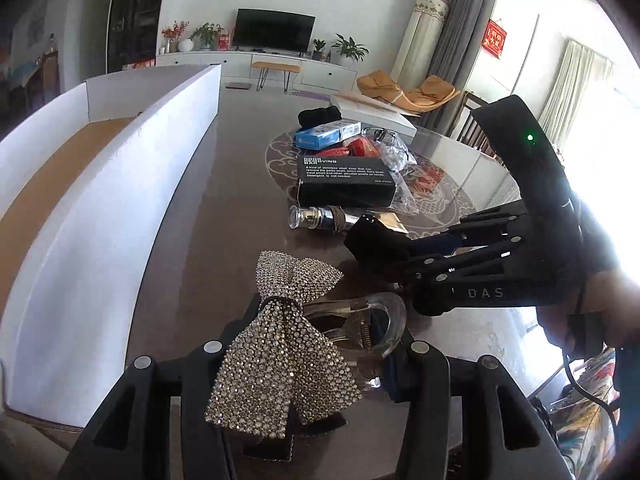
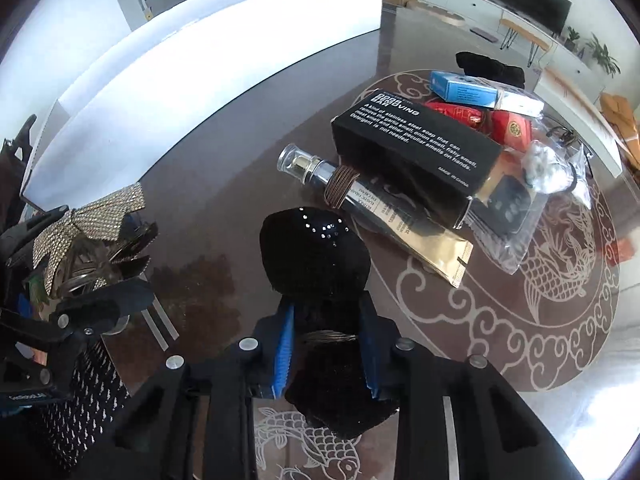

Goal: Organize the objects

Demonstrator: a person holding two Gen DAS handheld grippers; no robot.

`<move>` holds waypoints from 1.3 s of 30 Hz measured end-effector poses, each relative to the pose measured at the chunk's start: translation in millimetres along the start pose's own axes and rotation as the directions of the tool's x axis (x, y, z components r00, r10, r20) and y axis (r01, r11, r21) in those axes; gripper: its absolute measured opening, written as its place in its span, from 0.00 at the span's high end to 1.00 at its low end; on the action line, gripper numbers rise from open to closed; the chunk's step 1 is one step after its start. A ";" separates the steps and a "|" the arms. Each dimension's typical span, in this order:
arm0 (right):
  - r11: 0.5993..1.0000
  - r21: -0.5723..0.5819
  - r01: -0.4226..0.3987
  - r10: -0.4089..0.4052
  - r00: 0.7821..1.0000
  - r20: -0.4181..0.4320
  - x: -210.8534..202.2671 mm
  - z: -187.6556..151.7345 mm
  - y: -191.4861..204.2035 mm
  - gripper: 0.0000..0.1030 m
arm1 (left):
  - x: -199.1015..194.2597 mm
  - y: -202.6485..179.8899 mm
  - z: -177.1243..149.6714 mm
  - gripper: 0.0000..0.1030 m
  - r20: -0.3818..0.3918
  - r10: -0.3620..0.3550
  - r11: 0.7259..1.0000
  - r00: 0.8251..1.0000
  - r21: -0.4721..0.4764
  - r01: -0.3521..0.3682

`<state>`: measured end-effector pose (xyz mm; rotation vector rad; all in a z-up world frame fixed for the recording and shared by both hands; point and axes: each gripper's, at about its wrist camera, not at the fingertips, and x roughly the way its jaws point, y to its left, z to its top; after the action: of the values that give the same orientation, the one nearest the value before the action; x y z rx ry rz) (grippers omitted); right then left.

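Note:
My left gripper (image 1: 316, 364) is shut on a hair clip with a rhinestone bow (image 1: 280, 344) and a clear claw; it is held above the dark table. In the right wrist view the same left gripper (image 2: 92, 280) and the rhinestone bow (image 2: 92, 216) appear at the left edge. My right gripper (image 2: 326, 344) is shut on a black velvet bow (image 2: 316, 256) with small sparkles, its blue pads pressing on the bow's middle. From the left wrist view the right gripper (image 1: 384, 256) reaches in from the right with the black bow (image 1: 376, 240) at its tip.
A long white box (image 1: 120, 200) with a brown cardboard floor stands along the left. A pile lies ahead: a black carton (image 1: 346, 184), a silver-gold tube (image 1: 320, 218), a blue box (image 1: 326, 134), red packets (image 1: 362, 146), a plastic bag (image 1: 396, 160). The table (image 1: 224, 208) carries a fish-patterned mat.

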<state>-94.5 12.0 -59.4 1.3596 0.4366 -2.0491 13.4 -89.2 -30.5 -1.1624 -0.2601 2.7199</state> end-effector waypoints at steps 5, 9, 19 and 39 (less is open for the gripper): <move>0.995 0.013 -0.096 0.092 0.978 0.190 -68.0 50.2 28.3 0.71 | -55.6 29.9 37.5 0.53 0.096 0.007 0.998 0.995 -0.070 0.000; 0.977 -0.020 -0.213 0.209 0.932 0.296 -88.2 115.5 80.0 0.71 | -81.9 87.9 64.8 0.53 0.125 0.137 0.983 0.983 -0.139 -0.120; 0.950 -0.019 -0.310 0.307 0.928 0.211 2.1 190.4 181.6 0.40 | -60.1 218.6 66.9 0.35 -0.136 0.389 0.891 0.911 -0.197 -0.410; 0.939 0.221 0.265 -0.314 0.922 0.228 -35.8 -59.4 -52.1 0.12 | -42.7 -61.9 24.0 0.00 0.030 -0.091 0.995 0.995 0.029 0.090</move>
<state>-78.0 97.0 -54.8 1.1580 0.3543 -2.5317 30.6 -41.0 29.6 -1.0746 -0.2717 2.6560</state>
